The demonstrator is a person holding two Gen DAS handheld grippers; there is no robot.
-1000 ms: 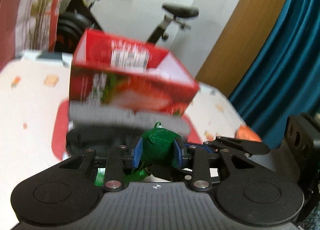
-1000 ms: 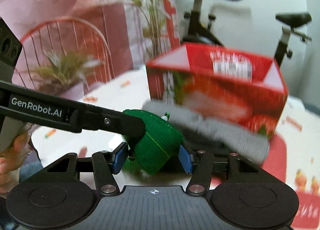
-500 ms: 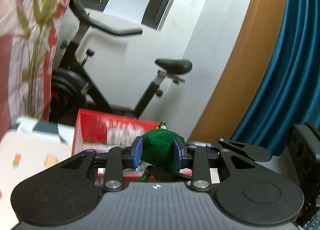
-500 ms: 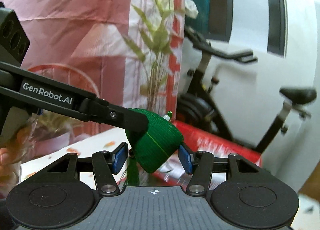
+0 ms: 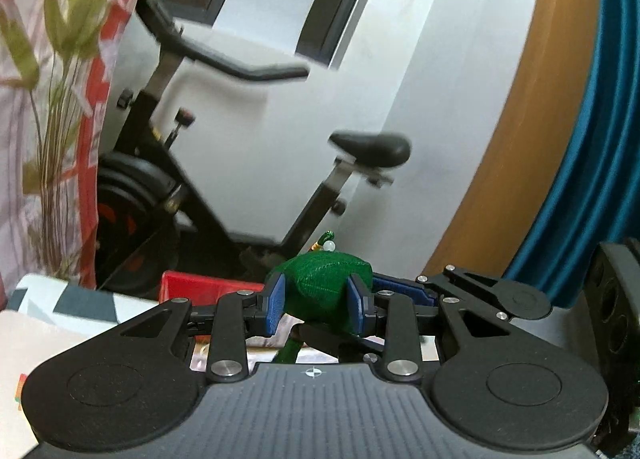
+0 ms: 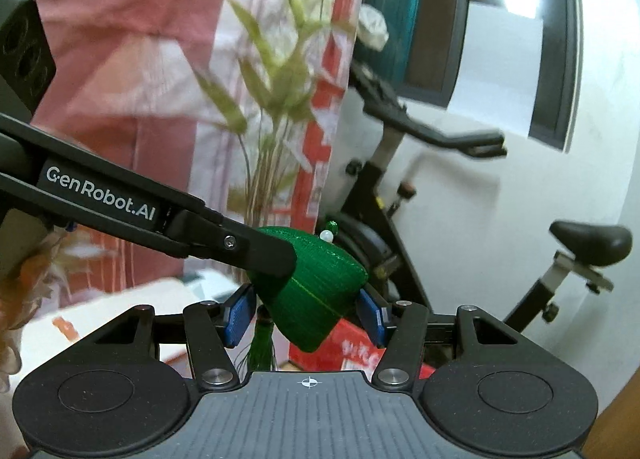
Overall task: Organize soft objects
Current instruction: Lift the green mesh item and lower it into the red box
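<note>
Green woven pouch [image 5: 326, 283] sits pinched in my left fingers [image 5: 316, 299]; right fingers [image 6: 306, 313] straddle it half-open (contact unclear), red box [image 5: 200, 285] below.

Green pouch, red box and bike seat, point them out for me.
Green pouch [image 5: 326, 285]: left wrist view, on its woven front between the blue pads.
Red box [image 5: 200, 285]: left wrist view, on its top edge.
Bike seat [image 6: 592, 241]: right wrist view, on the saddle's top.
</note>
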